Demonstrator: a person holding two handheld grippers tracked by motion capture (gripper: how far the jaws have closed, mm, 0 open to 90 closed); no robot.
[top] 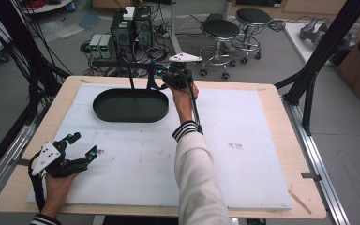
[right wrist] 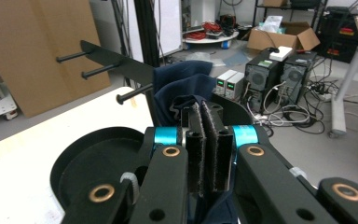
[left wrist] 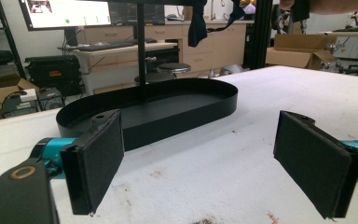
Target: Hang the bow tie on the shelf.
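Observation:
My right gripper (right wrist: 208,122) is shut on a dark navy cloth (right wrist: 182,86) that drapes over a peg of a black rack (right wrist: 116,58). In the high view that gripper (top: 169,78) is raised at the far edge of the table, just right of the rack's post (top: 132,77). A black oval tray (top: 104,111) lies below the rack. My left gripper (top: 83,144) rests open near the front left of the table with nothing between its pads. From the left gripper view (left wrist: 205,163) the tray (left wrist: 182,116) lies ahead, and dark cloths (left wrist: 197,23) hang above it.
A white foam sheet (top: 243,154) covers the wooden table. Two bare pegs (right wrist: 70,57) stick out of the rack's bar to the left of the cloth. Stools (top: 220,30), computers (top: 131,28) and cables stand on the floor beyond the table.

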